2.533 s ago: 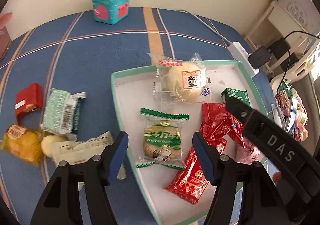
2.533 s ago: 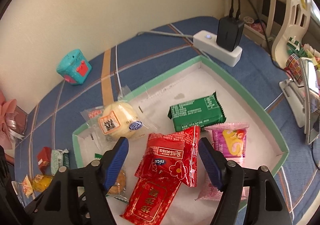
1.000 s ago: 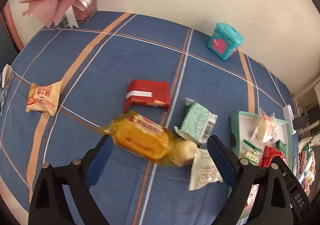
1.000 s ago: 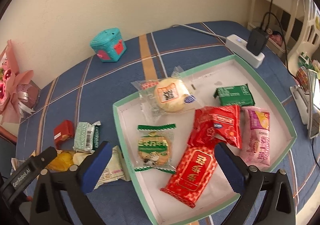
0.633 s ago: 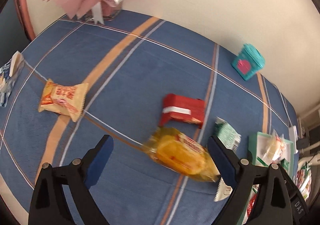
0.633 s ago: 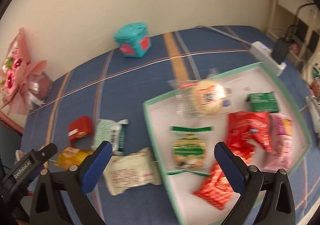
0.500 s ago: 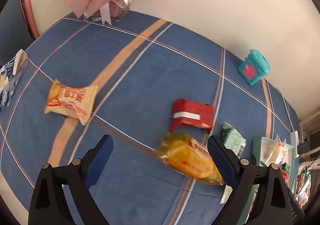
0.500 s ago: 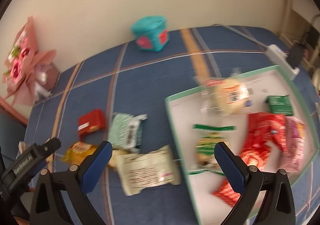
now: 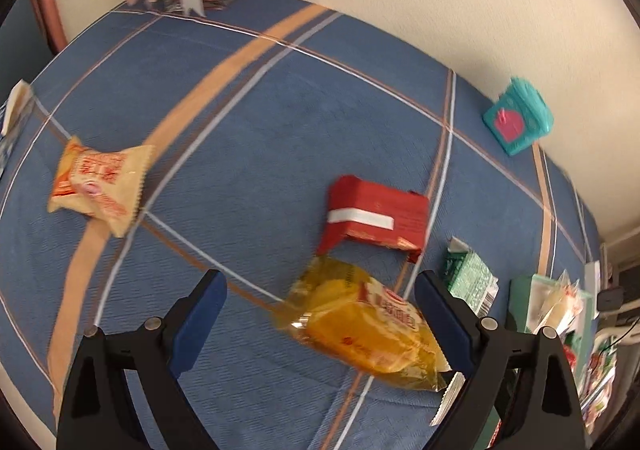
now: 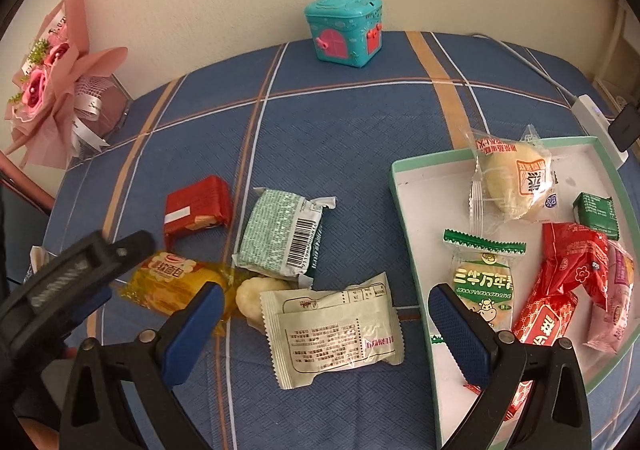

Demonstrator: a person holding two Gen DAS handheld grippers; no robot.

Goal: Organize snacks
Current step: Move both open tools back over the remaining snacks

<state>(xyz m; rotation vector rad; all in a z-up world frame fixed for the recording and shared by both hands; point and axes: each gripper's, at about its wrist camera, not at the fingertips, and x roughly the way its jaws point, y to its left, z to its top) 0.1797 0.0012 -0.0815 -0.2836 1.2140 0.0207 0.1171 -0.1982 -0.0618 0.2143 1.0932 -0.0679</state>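
Between the spread pads of the left gripper [image 9: 320, 314], toward its right pad, the yellow snack packet [image 9: 364, 324] is lying flat on the blue cloth [image 9: 248, 122], its long axis slanting across the gap rather than along the fingers. Nothing is being held; the left gripper is clearly the nearer one. The right gripper [image 10: 324, 324], also wide apart and empty, is hovering over the white packet [image 10: 334, 334] beside the tray [image 10: 404, 210]. Only the right wrist view is showing the filled tray; only the left is showing an orange packet [image 9: 100, 180] lying well apart.
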